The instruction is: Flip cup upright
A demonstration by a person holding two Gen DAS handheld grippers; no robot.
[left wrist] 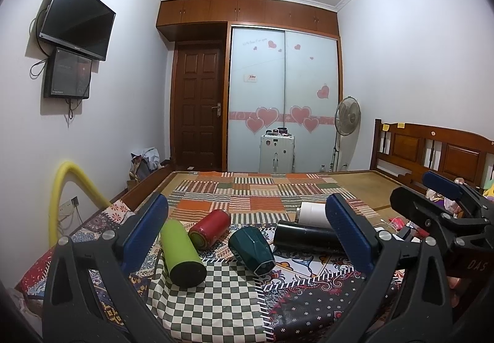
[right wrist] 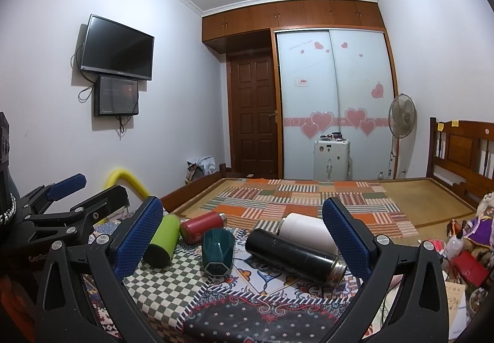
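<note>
A dark green faceted cup (left wrist: 251, 250) lies on its side on the patterned cloth, base toward me; it also shows in the right wrist view (right wrist: 217, 251). Beside it lie a lime green bottle (left wrist: 182, 253), a red bottle (left wrist: 210, 228), a black bottle (left wrist: 305, 236) and a white bottle (left wrist: 311, 213). My left gripper (left wrist: 247, 235) is open and empty, just short of the cups. My right gripper (right wrist: 244, 238) is open and empty at the same distance, and it also shows at the right edge of the left wrist view (left wrist: 432, 197).
The cups rest on a bed covered by patchwork cloths (left wrist: 216, 306). A wooden headboard (left wrist: 432, 151) and clutter (right wrist: 463, 250) stand at the right. A yellow tube (left wrist: 68, 185) arches at the left. A wardrobe, door, suitcase and fan stand far behind.
</note>
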